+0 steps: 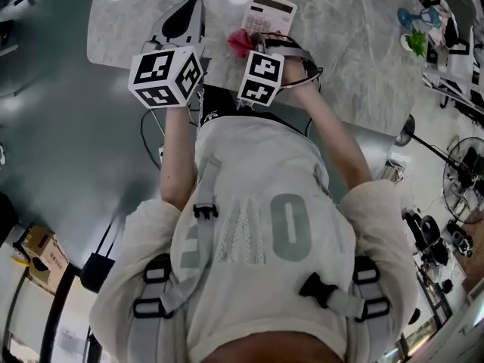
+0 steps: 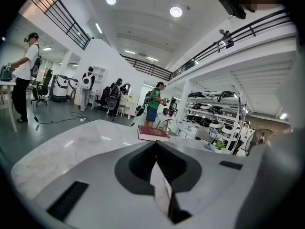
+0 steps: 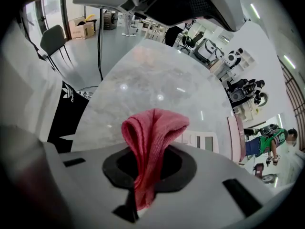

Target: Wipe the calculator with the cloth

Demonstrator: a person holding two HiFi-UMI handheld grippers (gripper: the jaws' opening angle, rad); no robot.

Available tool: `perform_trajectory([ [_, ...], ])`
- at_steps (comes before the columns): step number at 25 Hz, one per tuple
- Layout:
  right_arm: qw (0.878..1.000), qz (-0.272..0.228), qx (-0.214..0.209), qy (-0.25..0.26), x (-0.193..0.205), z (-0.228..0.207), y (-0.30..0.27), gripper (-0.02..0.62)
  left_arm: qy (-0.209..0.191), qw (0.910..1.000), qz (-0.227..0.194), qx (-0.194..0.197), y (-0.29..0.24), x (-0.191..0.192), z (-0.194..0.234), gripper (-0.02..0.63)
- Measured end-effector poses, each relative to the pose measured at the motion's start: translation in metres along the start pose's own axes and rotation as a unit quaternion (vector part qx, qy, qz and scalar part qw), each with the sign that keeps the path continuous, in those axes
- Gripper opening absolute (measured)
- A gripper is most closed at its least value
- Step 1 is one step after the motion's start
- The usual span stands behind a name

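Observation:
A white calculator (image 1: 268, 13) lies on the marble table (image 1: 355, 59), near its far side. My right gripper (image 1: 255, 50) points steeply down just short of it and is shut on a pink cloth (image 1: 240, 42). In the right gripper view the cloth (image 3: 151, 142) bunches up out of the gripper (image 3: 143, 175), and the calculator (image 3: 202, 140) shows just past it. My left gripper (image 1: 187, 10) hovers level over the table's left part, shut and holding nothing (image 2: 156, 147).
A dark red book (image 2: 153, 133) lies on the table ahead of the left gripper. A small plant and blue item (image 1: 416, 40) stand at the table's far right. A chair (image 3: 52, 42) and a black bag (image 3: 66, 111) stand beside the table. Several people stand in the background.

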State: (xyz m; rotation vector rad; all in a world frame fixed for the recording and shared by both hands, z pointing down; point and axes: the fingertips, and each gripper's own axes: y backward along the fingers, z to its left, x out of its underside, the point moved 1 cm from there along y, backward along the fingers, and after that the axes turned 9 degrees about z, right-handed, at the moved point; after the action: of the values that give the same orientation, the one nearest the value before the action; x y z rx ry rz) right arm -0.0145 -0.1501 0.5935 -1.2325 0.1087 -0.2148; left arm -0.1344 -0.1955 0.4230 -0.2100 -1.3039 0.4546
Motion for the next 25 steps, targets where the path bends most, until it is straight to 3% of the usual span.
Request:
perform_trajectory([
  [17, 1.0, -0.004, -0.015, 0.001, -0.003, 0.011, 0.001, 0.057, -0.016, 0.9998, 0.011, 0.003, 0.001, 0.002, -0.001, 0.02],
  [21, 1.0, -0.008, 0.012, -0.006, -0.003, -0.011, 0.01, 0.057, -0.021, 0.9998, -0.003, 0.005, 0.003, -0.013, -0.002, 0.02],
  [25, 0.997, -0.018, 0.062, -0.042, 0.005, -0.059, 0.031, 0.057, -0.043, 0.9987, -0.027, 0.01, 0.007, -0.038, -0.011, 0.02],
])
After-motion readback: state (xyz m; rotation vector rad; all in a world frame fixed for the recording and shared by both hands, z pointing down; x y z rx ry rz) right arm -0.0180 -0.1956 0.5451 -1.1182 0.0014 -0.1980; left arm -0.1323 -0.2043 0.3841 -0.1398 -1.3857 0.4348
